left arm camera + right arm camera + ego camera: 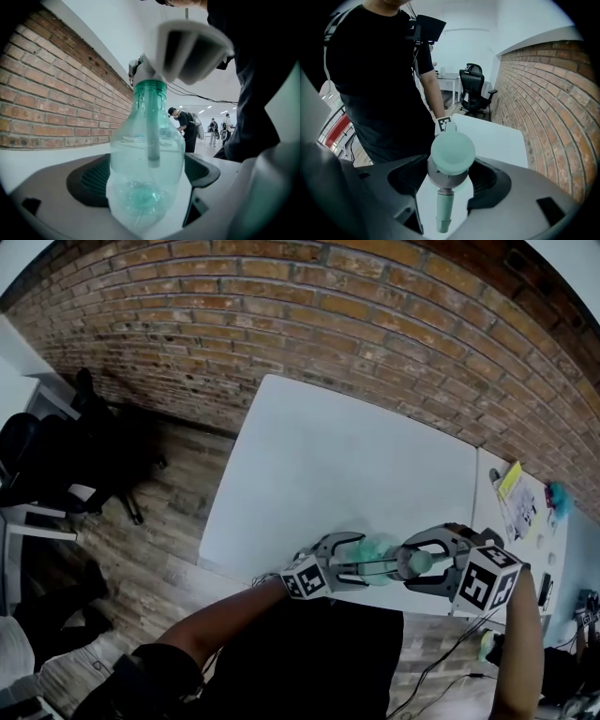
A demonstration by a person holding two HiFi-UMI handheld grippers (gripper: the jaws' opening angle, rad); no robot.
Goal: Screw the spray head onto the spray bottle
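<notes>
- Clamped across its body in the left gripper jaws: translucent green plastic spray bottle, held on its side above the near edge of the white table.
- Pinched between the right gripper jaws: grey-and-green plastic spray head, seated at the bottle's neck, dip tube inside.
- Bare tabletop ahead; red brick wall beyond the far edge; black office chair well left.
- Black-and-white square markers on both cubes; print on yellow paper too small to read.
</notes>
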